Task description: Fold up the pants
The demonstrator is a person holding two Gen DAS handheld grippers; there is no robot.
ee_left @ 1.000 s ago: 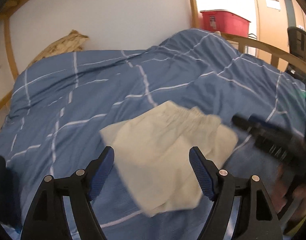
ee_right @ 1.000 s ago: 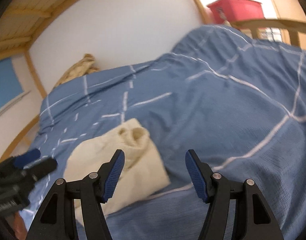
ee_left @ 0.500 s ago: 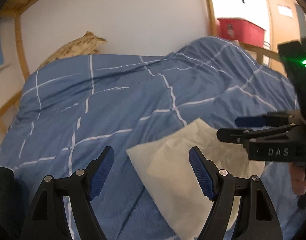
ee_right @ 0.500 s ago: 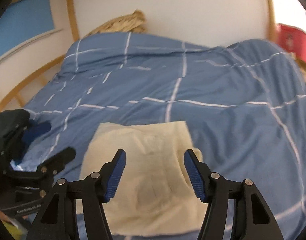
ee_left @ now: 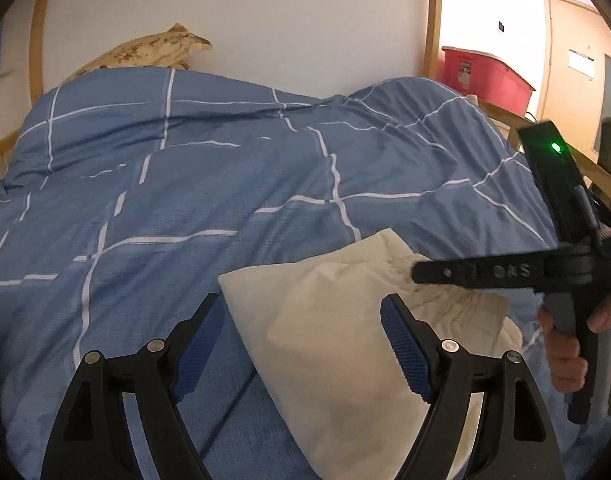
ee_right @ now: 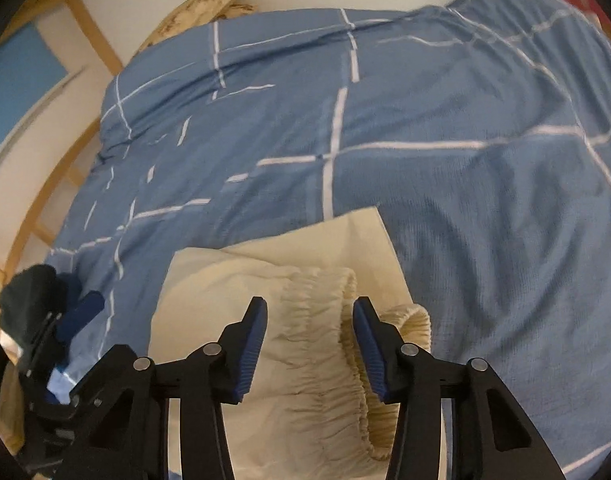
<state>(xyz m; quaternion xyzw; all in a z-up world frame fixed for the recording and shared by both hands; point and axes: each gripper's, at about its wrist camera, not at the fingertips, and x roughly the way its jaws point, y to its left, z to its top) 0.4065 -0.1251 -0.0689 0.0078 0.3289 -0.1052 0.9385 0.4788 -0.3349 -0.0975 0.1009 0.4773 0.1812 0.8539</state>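
Note:
Folded cream pants lie on the blue duvet, near its front edge. In the right wrist view their gathered elastic waistband faces me. My right gripper hovers over that waistband. Its jaws are closing with the band between them, and the pads stand clear of the cloth. The left wrist view shows the right gripper reaching in from the right over the waistband end, a hand on its handle. My left gripper is open, its jaws still opening, above the pants' folded left edge. It holds nothing.
The blue duvet with white lines covers the whole bed and bulges at the back right. A tan pillow rests against the white wall. A wooden bed post, a red bin and a door stand to the right.
The right gripper swung round from beside the pants to above their waistband, and its jaws narrowed. The left gripper shifted left, so the pants now sit right of its centre.

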